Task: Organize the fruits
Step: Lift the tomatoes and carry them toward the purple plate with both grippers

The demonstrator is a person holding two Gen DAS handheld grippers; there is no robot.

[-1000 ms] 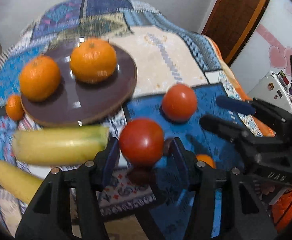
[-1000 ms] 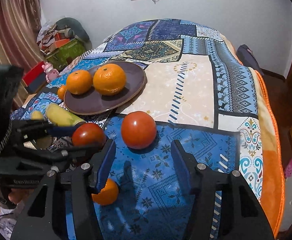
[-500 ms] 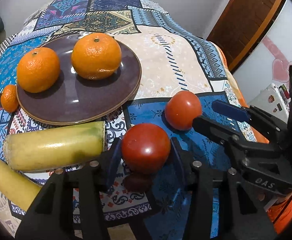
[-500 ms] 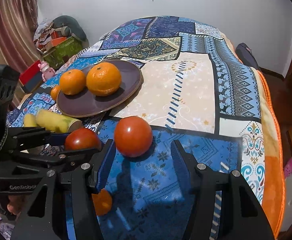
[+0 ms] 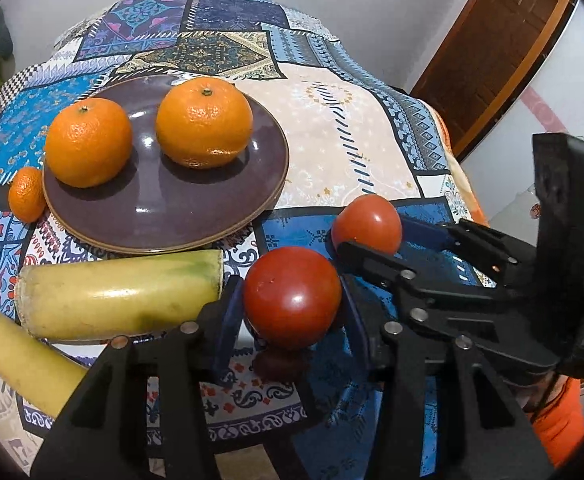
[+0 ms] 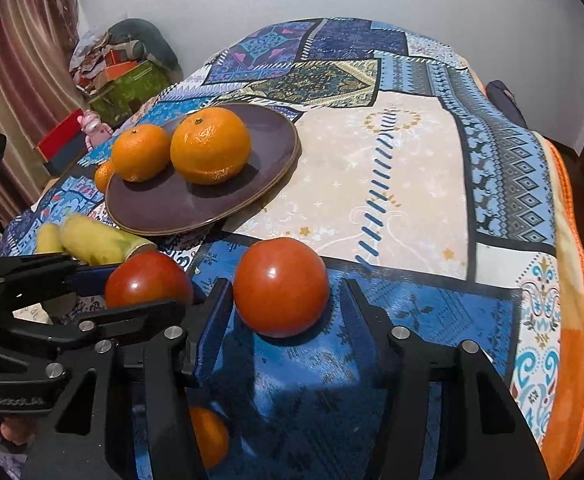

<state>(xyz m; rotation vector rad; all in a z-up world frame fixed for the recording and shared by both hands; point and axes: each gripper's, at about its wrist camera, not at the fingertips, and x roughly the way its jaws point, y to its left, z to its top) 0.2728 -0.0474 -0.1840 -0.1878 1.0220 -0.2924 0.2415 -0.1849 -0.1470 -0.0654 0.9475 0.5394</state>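
Jaws of the left gripper (image 5: 292, 312) clamp one tomato (image 5: 292, 296); the right gripper's (image 6: 284, 312) jaws, just closing, flank another tomato (image 6: 280, 286), seemingly untouched, plate (image 6: 196, 208) at eleven o'clock.

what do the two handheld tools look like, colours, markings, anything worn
Both are matte black plastic with silver bolts and blue pads inside the fingers. The left tool bears pale lettering on its side, seen from the right camera. The right tool has a boxy black body with a green light. An orange sleeve shows behind it.
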